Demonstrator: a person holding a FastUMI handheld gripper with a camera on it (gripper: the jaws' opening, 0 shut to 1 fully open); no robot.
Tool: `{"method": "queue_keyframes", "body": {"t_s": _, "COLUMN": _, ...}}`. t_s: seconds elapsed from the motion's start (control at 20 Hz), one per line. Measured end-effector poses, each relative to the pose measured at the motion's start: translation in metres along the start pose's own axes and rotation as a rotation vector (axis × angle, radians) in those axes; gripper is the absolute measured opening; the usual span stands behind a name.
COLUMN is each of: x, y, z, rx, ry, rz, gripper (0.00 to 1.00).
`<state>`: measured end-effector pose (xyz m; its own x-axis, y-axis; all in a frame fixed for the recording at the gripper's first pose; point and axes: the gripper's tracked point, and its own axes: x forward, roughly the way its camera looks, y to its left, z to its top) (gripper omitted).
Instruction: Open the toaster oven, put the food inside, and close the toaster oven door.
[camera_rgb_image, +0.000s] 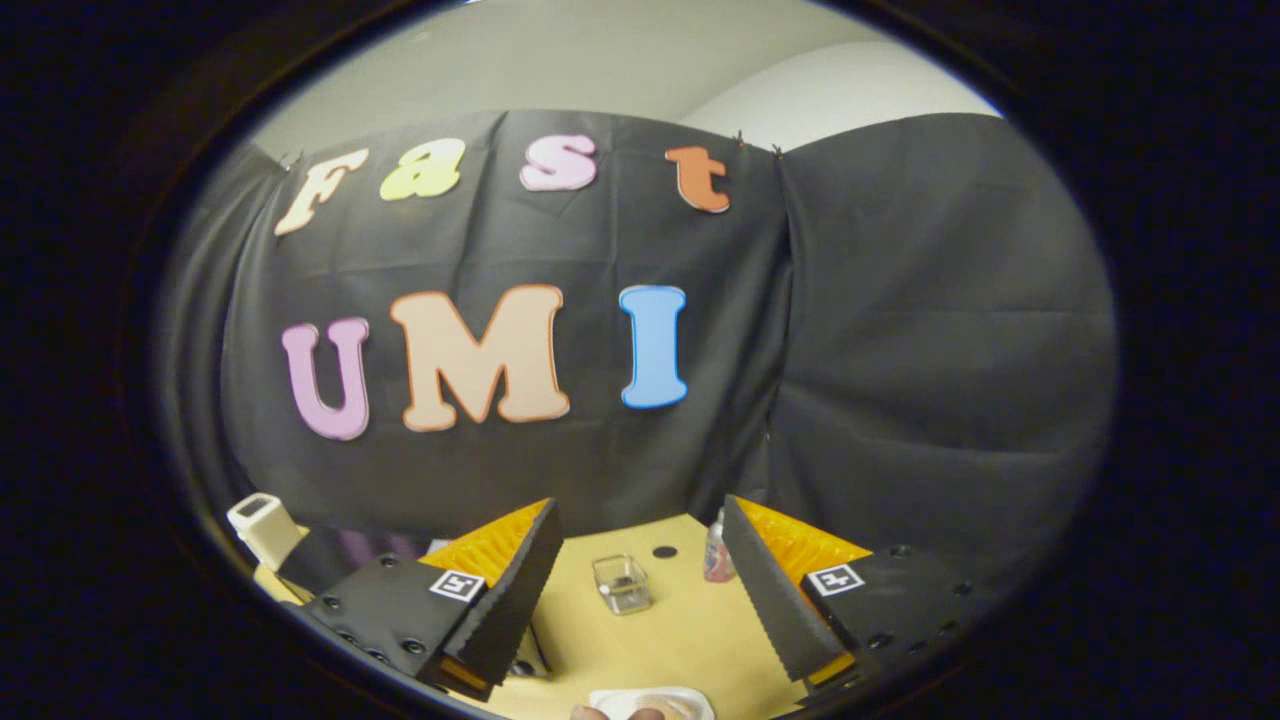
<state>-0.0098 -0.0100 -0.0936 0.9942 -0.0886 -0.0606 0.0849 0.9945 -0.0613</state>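
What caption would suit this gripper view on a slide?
Open hand-held gripper raised above a tan table, a small clear container between its fingers and a white dish nearer.

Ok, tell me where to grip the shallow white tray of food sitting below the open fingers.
Probably take the shallow white tray by its raised rim, coming down from above: it lies flat on the tan tabletop, low between the fingers, so only the rim offers an edge. The gripper is open.

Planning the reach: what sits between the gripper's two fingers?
In the gripper view, the open gripper has a small clear container on the tan table between its fingers, untouched.
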Motion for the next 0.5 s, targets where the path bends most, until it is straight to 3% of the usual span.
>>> {"method": "queue_keyframes", "body": {"t_s": 0.5, "x": -0.023, "y": 0.186, "z": -0.071, "rx": 0.008, "ry": 0.086, "rz": 0.292, "gripper": 0.99}}
